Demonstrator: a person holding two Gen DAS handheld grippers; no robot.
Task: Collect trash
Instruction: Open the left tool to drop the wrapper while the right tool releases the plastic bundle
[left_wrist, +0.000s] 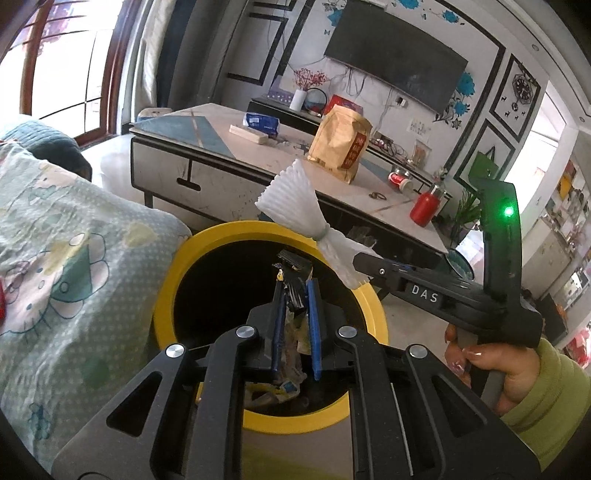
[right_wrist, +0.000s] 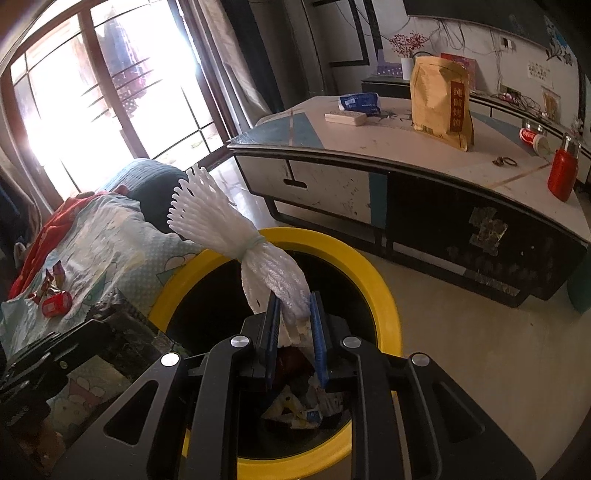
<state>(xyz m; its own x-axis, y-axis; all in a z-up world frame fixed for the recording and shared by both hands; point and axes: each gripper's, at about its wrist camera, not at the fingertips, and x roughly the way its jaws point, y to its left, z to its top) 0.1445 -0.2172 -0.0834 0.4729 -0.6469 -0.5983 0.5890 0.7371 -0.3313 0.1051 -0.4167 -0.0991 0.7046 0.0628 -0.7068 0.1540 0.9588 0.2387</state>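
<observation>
Both grippers hang over the yellow bin (left_wrist: 162, 314), left gripper (left_wrist: 294, 295) pinching a dark crumpled wrapper (left_wrist: 293, 280), right gripper (right_wrist: 293, 314) clamping white foam netting (right_wrist: 236, 229), probably lined up to drop straight in.

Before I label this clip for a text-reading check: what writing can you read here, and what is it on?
"DAS": white letters on the right gripper body.
Red strip on the tan paper bag: Chinese characters, too blurred to read.
Blue packet: print too small.
Red can: print unreadable.

Trash bin's (left_wrist: 207, 236) near rim hidden
</observation>
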